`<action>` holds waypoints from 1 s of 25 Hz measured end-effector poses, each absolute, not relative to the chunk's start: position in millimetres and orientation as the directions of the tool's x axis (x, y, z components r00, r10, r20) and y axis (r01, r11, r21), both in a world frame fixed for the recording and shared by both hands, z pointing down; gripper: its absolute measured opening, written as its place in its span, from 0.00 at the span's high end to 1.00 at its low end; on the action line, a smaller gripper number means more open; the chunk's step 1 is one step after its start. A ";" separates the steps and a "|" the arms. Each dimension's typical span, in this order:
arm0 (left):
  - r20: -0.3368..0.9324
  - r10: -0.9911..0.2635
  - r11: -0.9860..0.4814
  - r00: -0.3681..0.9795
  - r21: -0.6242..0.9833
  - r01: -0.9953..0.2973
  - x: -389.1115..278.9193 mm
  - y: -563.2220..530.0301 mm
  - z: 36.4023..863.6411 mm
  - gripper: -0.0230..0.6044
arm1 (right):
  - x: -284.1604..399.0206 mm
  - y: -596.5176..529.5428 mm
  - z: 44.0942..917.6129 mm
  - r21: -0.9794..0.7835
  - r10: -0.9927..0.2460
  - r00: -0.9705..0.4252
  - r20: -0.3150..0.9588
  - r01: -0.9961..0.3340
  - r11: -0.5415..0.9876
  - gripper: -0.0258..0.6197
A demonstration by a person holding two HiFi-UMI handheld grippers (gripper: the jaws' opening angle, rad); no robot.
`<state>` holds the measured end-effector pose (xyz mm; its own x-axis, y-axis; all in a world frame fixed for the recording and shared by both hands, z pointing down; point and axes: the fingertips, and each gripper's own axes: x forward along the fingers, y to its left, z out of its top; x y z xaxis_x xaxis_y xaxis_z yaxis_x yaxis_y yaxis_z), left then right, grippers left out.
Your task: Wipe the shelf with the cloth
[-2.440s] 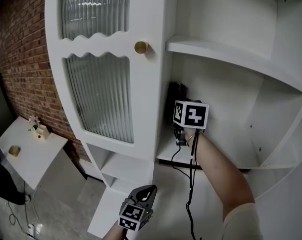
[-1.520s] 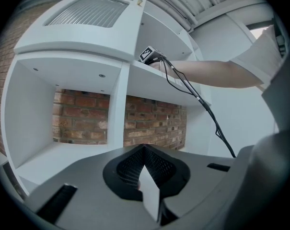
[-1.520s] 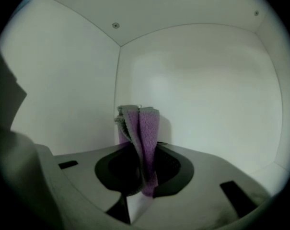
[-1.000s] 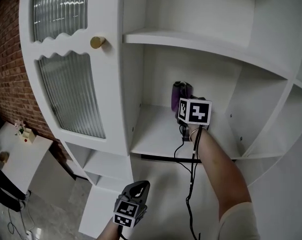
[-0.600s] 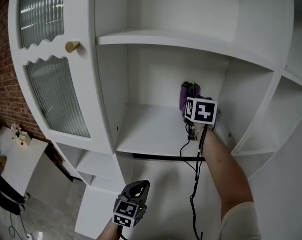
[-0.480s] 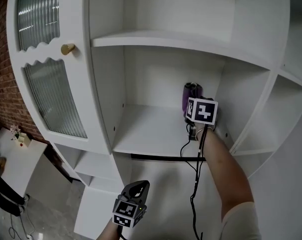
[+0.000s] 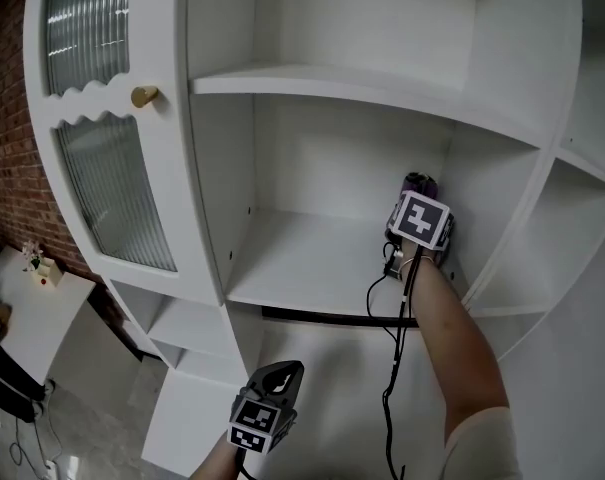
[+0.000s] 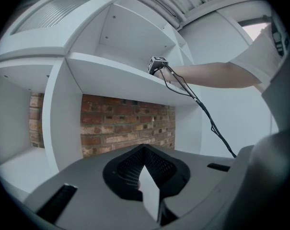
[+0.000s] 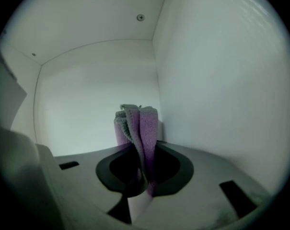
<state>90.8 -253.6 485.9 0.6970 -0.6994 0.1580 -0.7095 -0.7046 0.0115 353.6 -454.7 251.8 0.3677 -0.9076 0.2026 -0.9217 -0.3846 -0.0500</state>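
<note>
A folded purple cloth (image 9: 139, 128) is pinched in my right gripper (image 9: 144, 186), its folds sticking out past the jaws. In the head view the right gripper (image 7: 420, 204) is inside the white cabinet, at the back right corner of the middle shelf (image 7: 312, 263), with the purple cloth (image 7: 420, 183) peeking above its marker cube. My left gripper (image 7: 273, 393) hangs low below the shelf, away from the cabinet, jaws shut on nothing. From the left gripper view (image 8: 144, 186) the right gripper's cube (image 8: 156, 65) shows on the shelf above.
The cabinet's ribbed glass door (image 7: 107, 138) with a brass knob (image 7: 144, 96) stands at the left. An upper shelf (image 7: 362, 86) and a right side wall (image 7: 487, 223) close in the compartment. A black cable (image 7: 394, 368) hangs from the right gripper. A brick wall (image 8: 128, 123) shows behind lower compartments.
The right gripper has slid the cloth rightward along the shelf, from near the left back to the right corner. The left gripper has stayed low.
</note>
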 end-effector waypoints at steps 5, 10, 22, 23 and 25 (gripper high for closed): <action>0.153 -0.713 -0.689 0.684 0.023 -0.724 78.0 -253.4 485.6 0.94 | 351.0 -452.4 255.5 -0.070 -0.911 0.355 0.210 -0.924 -0.376 0.85; 0.167 -0.705 -0.695 0.689 0.028 -0.718 70.0 -249.7 484.9 0.94 | 331.0 -444.3 250.6 -0.024 -0.935 0.298 0.193 -0.951 -0.308 0.84; 0.156 -0.702 -0.696 0.695 0.057 -0.716 51.0 -249.7 486.9 0.94 | 196.7 -443.2 241.6 0.247 -0.980 -0.035 0.198 -0.965 0.084 0.83; 0.154 -0.704 -0.693 0.693 0.060 -0.718 48.1 -250.8 487.1 0.94 | 182.1 -445.0 242.6 0.298 -0.977 -0.056 0.206 -0.947 0.117 0.83; 0.137 -0.714 -0.685 0.687 0.066 -0.725 41.8 -253.7 486.4 0.94 | 156.2 -449.4 243.2 0.410 -0.975 -0.075 0.209 -0.898 0.157 0.83</action>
